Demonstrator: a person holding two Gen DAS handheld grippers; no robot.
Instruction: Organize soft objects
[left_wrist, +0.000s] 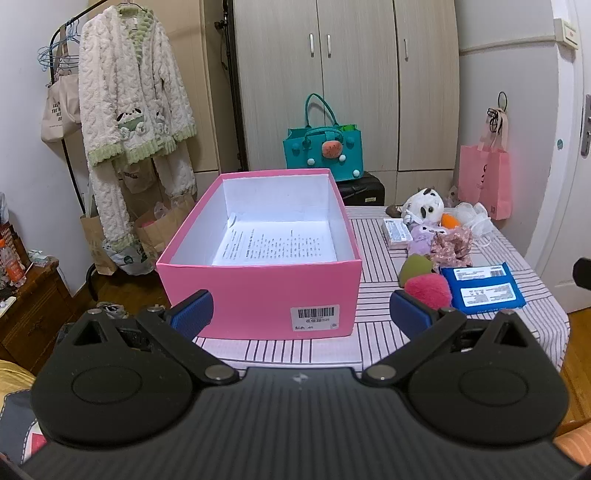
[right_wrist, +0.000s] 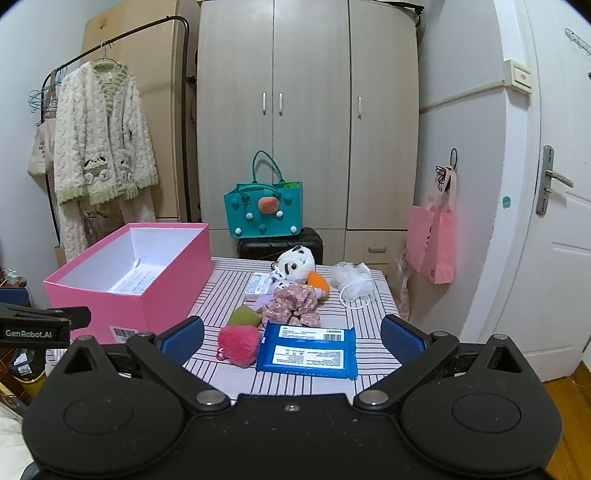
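Pink cardboard box (left_wrist: 258, 280) sits open on the striped tablecloth (left_wrist: 369, 332), with only a printed sheet of paper (left_wrist: 275, 242) lying on its white floor. Left gripper (left_wrist: 301, 314) hangs just in front of the box's near wall, blue pads spread wide, nothing between them. Over on the other side, the right gripper (right_wrist: 291, 341) is wide open too, empty, above the near edge of the table. Right ahead of it lie a blue wipes pack (right_wrist: 308, 350) and, touching its left edge, a fluffy pink ball (right_wrist: 239, 344) beside a green one (right_wrist: 243, 316). Behind them sits the rest of the heap: floral cloth (right_wrist: 295, 304), white plush toy (right_wrist: 297, 264), white mesh puff (right_wrist: 352, 282). All of it lies to the right of the box, outside it.
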